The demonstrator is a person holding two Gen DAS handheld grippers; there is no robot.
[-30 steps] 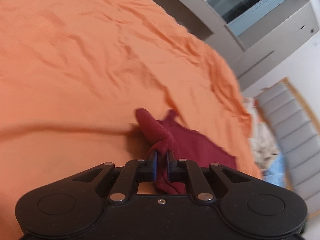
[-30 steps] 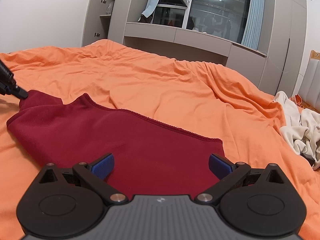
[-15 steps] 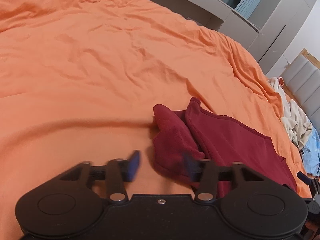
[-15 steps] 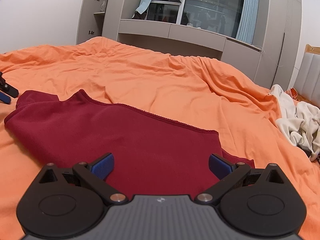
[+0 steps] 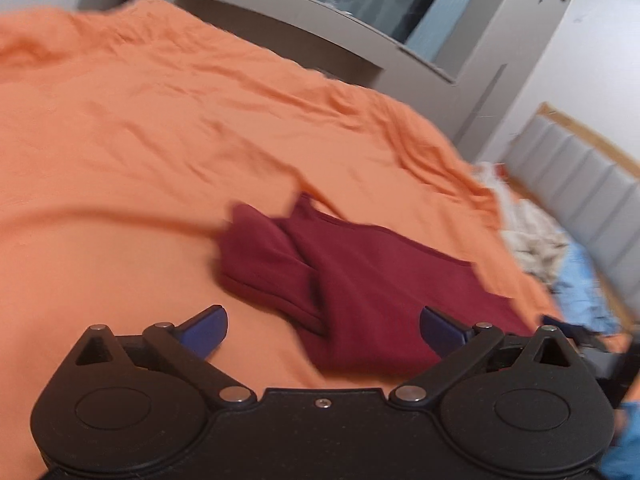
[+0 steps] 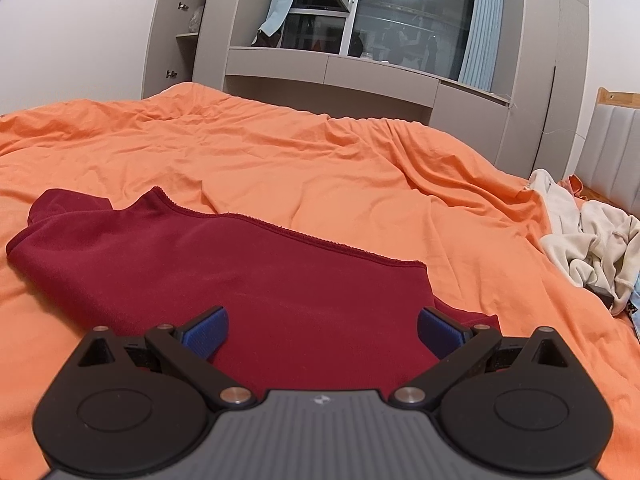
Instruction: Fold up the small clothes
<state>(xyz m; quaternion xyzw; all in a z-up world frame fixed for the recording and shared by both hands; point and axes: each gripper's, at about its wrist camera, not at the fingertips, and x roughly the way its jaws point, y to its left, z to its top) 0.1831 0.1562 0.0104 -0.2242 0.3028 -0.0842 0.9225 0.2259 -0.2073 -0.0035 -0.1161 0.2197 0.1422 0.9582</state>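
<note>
A dark red garment (image 6: 224, 264) lies spread on the orange bed cover (image 6: 280, 160), its left end folded over into a sleeve-like flap (image 5: 264, 264). My left gripper (image 5: 322, 330) hovers just short of that flap, its jaws opening wide, and the pads touch no cloth. The same garment (image 5: 380, 280) stretches away to the right in that blurred view. My right gripper (image 6: 322, 330) stands open low over the garment's near edge, with red cloth showing between the blue fingertips (image 6: 208, 330) but not pinched.
A heap of cream clothes (image 6: 588, 240) lies at the bed's right edge, with blue fabric (image 5: 580, 280) beside it. A grey padded headboard (image 5: 580, 184) is at the right. Grey cabinets and a dark window (image 6: 400, 16) stand beyond the bed.
The left gripper let go of the red flap, opened wide and drew back from it. The flap now lies on the bed. The right gripper stayed open and barely moved.
</note>
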